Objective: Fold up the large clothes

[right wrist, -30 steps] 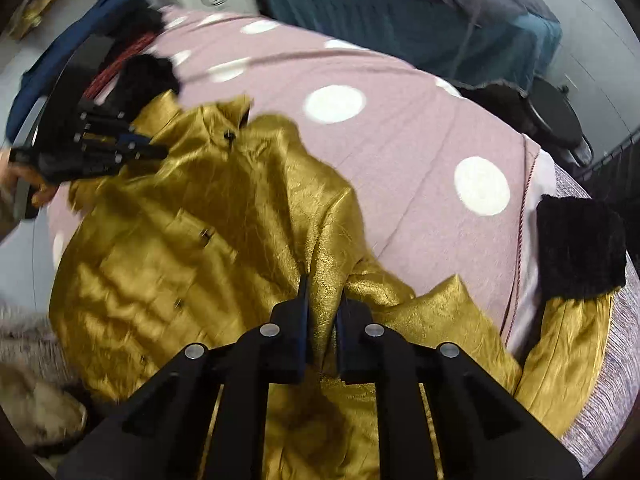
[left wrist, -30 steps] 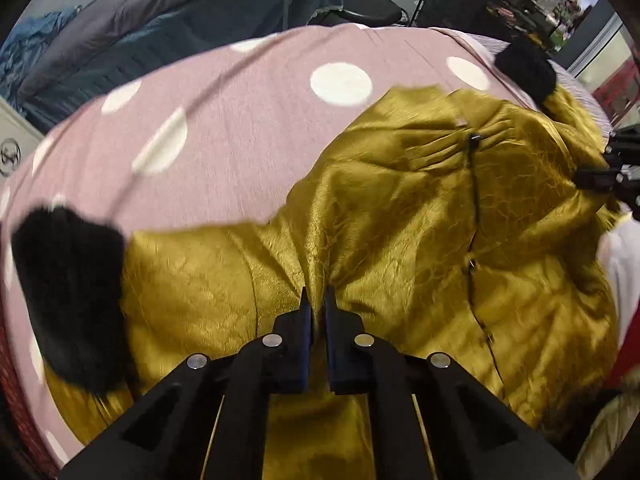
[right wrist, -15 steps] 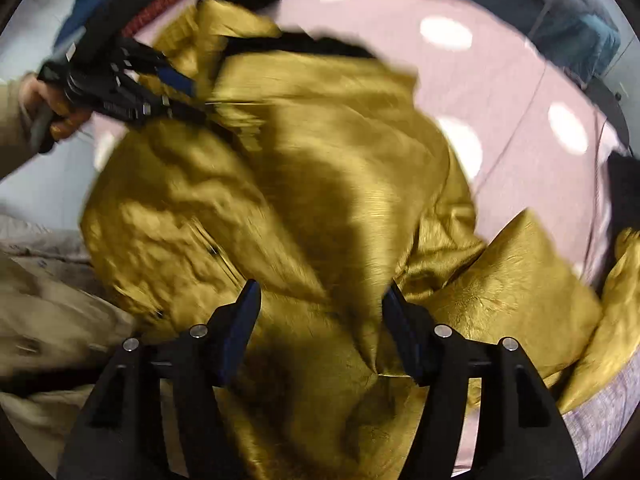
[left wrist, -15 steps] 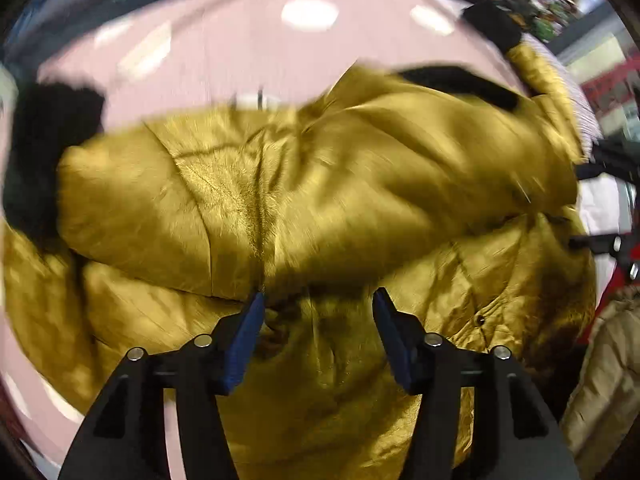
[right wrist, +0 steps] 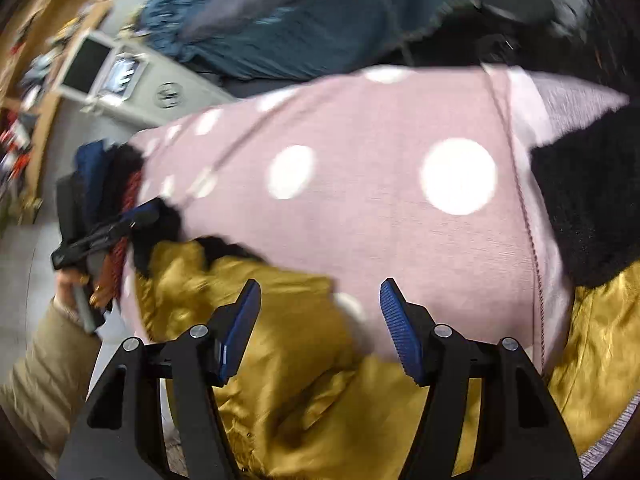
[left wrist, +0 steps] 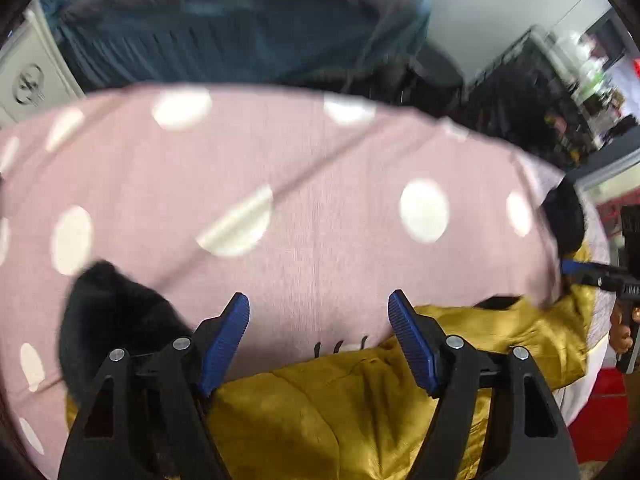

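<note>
Both jaws spread, gripping nothing; gold jacket (left wrist: 360,408) lies bunched below them on the dotted pink cover (left wrist: 320,200), fold looks partial, sleeves unfolded.

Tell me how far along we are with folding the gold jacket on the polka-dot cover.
Done so far: the gold jacket lies bunched at the near edge of the pink polka-dot cover, roughly folded over once. In hand: nothing, since the left gripper and right gripper are both open and empty above it. Left: a black fur cuff and its sleeve stick out to the side, and the bundle needs tidying.
</note>
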